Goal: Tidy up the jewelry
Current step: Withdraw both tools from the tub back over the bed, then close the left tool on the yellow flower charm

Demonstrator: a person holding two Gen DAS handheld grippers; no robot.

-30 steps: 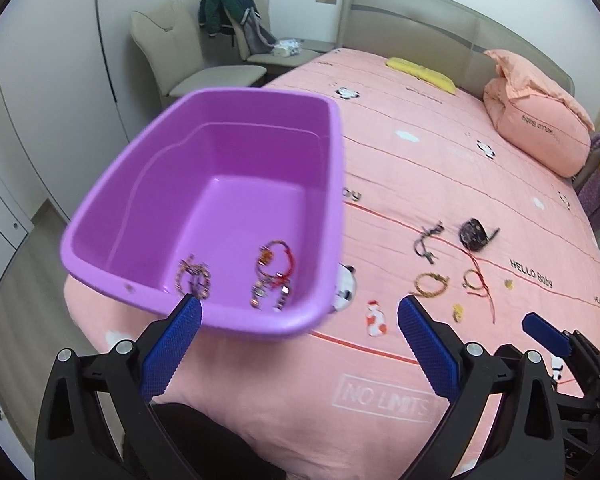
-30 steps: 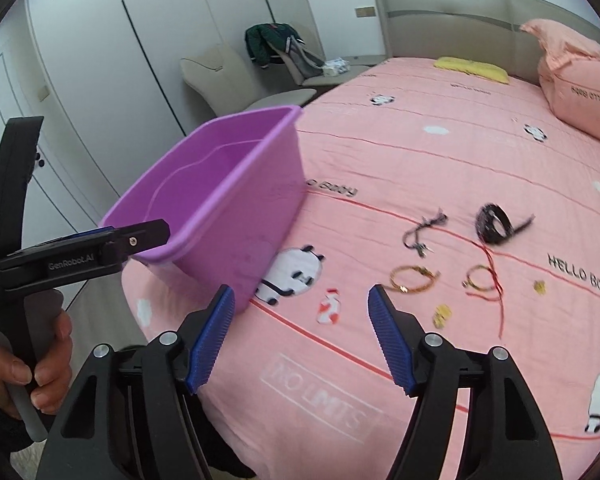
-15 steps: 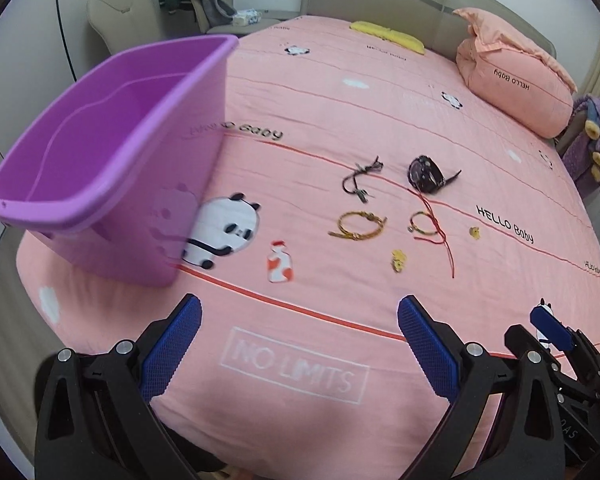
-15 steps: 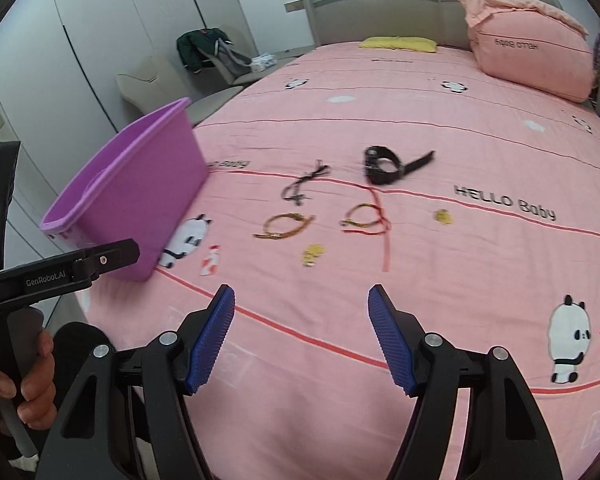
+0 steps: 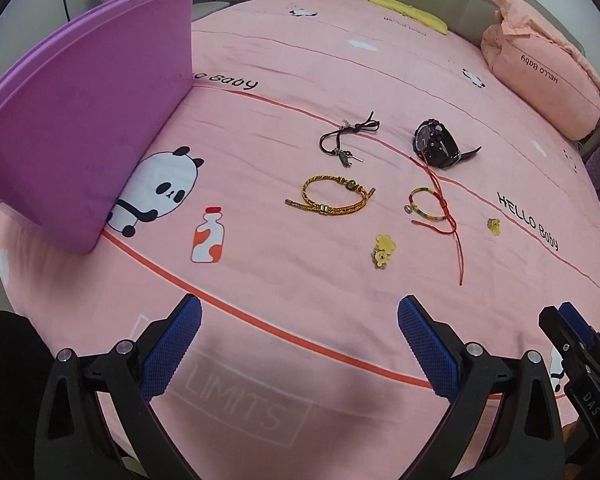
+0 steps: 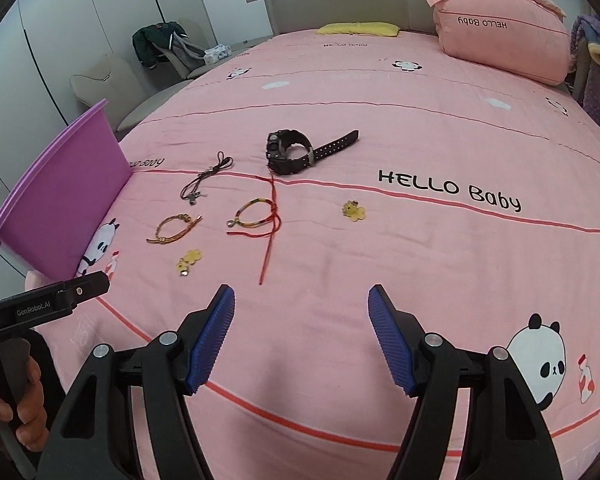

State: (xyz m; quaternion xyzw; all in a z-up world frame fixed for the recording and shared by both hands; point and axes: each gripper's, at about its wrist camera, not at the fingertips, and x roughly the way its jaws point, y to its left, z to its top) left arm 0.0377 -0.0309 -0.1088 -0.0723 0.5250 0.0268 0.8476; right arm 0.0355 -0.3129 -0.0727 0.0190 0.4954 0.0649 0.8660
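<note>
Both claws hang released and empty over the pink bed [image 6: 420,240]: the left claw [image 5: 299,344] and the right claw [image 6: 301,334]. Ahead lie a yellow flower charm [image 5: 383,251], then a gold braided bracelet [image 5: 332,197] beside a red-string bracelet [image 5: 436,210]. Farther off rest a dark cord necklace [image 5: 346,140] and a black watch [image 6: 290,152]. The purple tub [image 5: 80,128] stands at the left.

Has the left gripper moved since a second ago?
Yes. The left gripper has swung right, from above the purple plastic bin toward the gold braided bracelet on the bedspread.
</note>
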